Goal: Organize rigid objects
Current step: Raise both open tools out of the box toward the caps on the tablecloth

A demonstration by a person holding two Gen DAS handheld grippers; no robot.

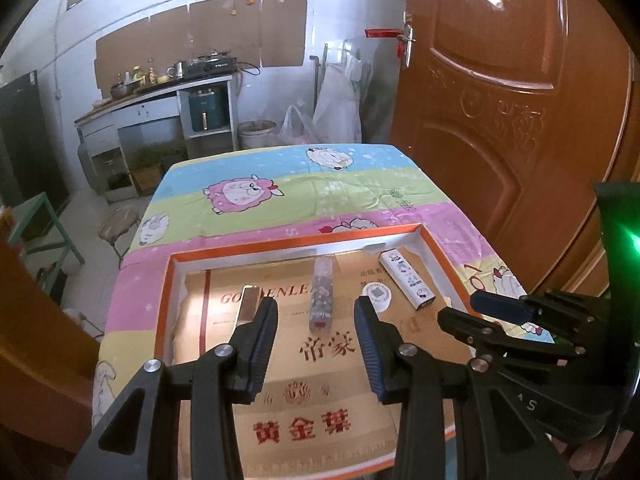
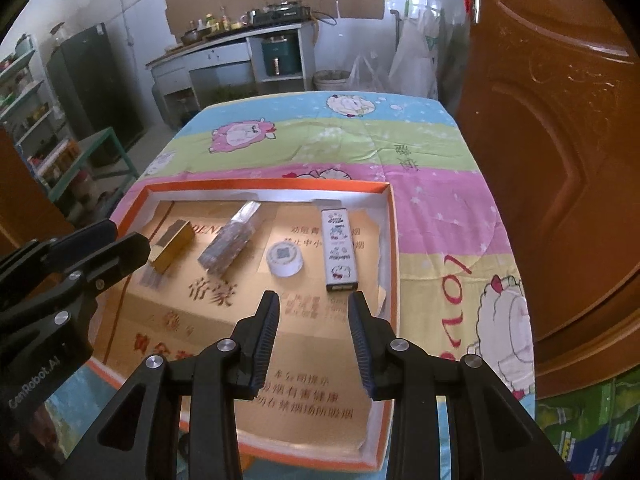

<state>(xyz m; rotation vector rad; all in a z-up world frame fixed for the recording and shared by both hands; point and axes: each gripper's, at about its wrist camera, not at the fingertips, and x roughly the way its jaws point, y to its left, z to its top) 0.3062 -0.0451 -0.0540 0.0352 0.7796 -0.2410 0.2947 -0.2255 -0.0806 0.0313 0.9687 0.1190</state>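
White cartoon box [image 2: 340,249] lies flat, long axis pointing away.

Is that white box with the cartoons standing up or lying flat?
Lying flat. The white box rests on its long side on the tray floor, printed face up, beside the round tape roll.

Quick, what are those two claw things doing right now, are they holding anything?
Left gripper: open, holding nothing, hovering over the orange-rimmed tray.
Right gripper: open, holding nothing, also above the tray.
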